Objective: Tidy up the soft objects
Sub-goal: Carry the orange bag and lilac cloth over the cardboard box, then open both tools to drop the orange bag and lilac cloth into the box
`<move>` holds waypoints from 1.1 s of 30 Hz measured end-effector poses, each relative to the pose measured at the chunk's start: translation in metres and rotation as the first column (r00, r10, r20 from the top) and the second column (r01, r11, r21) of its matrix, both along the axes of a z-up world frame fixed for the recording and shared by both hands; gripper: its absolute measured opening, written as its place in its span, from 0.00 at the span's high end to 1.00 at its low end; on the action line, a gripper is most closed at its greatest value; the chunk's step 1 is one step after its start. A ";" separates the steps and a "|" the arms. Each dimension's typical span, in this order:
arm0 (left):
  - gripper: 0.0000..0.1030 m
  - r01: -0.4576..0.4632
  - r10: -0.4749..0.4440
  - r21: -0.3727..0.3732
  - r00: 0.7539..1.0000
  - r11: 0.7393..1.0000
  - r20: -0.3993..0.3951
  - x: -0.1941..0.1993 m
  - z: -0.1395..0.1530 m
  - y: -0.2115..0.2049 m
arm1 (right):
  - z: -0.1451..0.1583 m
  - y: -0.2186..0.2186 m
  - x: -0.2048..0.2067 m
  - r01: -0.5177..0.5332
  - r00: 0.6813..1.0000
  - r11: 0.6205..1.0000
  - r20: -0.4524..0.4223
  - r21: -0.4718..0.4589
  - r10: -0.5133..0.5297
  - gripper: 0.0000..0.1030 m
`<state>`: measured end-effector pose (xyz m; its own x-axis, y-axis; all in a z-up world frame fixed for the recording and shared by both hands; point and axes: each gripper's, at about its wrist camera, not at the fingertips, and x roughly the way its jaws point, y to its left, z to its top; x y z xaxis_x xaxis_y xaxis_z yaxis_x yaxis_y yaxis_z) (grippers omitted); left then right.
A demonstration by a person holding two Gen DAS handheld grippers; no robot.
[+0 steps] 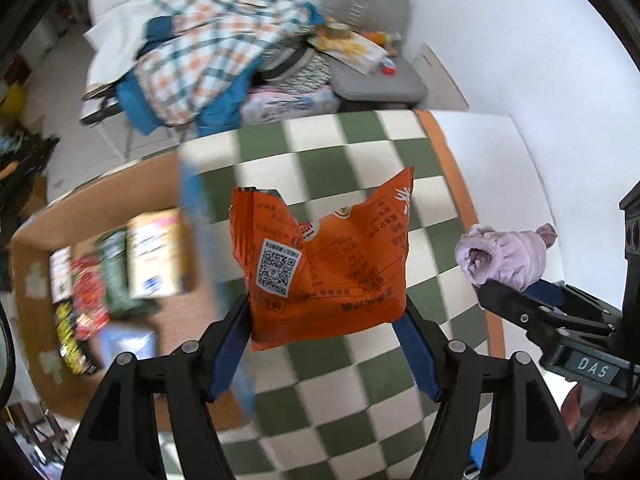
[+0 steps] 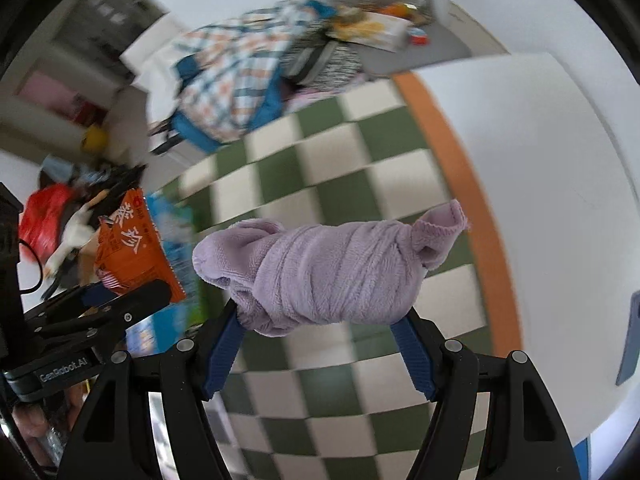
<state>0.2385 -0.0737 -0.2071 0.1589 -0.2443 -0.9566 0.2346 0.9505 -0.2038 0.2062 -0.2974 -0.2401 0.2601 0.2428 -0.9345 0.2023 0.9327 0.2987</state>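
Here, in the left wrist view, the left gripper (image 1: 326, 312) is closed on the lower edge of an orange packet (image 1: 324, 264), its blue pads pressing the packet's two sides so that it stands up between them, lifted clear of the checked mat (image 1: 360, 148). To the left lies an open cardboard box (image 1: 108, 196) with packets and small cartons already in it. At the right edge the right gripper (image 1: 516, 300) comes into sight, holding a rolled purple towel (image 1: 504, 258). A heap of clothes (image 1: 208, 64) and a grey chair (image 1: 376, 80) stand well behind the mat.

In the right wrist view, the right gripper (image 2: 324, 322) is clamped across the towel (image 2: 332, 268), which lies sideways between the pads, both ends sticking out, above the mat (image 2: 320, 144). The left gripper (image 2: 108, 300) with its packet (image 2: 132, 248) shows at the left, near a blurred blue packet (image 2: 176, 240).

The step looks like carrying both things to where they belong. The packet likely goes to the box, so the left hand should bring it over the opening and lower it before letting go; a thin crinkly bag can slip from a pinch at one edge. The towel is soft and may unroll if squeezed loosely, so the right hand does well to keep a firm, central grip. Where the towel should go cannot be told from these views.
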 end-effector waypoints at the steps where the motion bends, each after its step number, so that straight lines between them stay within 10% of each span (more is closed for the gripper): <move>1: 0.34 -0.025 0.025 0.001 1.000 1.000 0.000 -0.006 0.005 0.020 | 0.006 0.012 -0.002 -0.020 1.000 1.000 0.008 0.009 0.020 0.29; 10: 0.34 -0.157 0.160 0.050 0.985 0.986 -0.062 -0.040 -0.011 0.145 | 0.024 0.166 0.001 -0.377 0.926 0.925 -0.002 0.042 0.378 0.29; 16: 0.34 -0.146 0.150 0.033 0.974 0.989 -0.172 -0.039 -0.049 0.175 | 0.009 0.247 0.023 -0.669 0.744 0.735 -0.113 -0.114 0.659 0.29; 24: 0.34 -0.087 0.087 0.014 0.957 0.996 -0.277 -0.035 -0.090 0.174 | -0.036 0.303 0.010 -0.904 0.424 0.370 -0.335 -0.215 0.842 0.29; 33: 0.32 -0.098 0.053 -0.097 0.922 0.991 -0.384 -0.021 -0.118 0.164 | -0.061 0.315 0.023 -0.958 0.288 0.251 -0.437 -0.142 0.852 0.27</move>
<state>0.2174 0.0899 -0.3246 -0.1882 -0.3545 -0.9159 0.0472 0.9283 -0.3689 0.2296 0.0179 -0.3015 -0.1474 -0.1469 -0.9781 -0.8382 0.5435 0.0447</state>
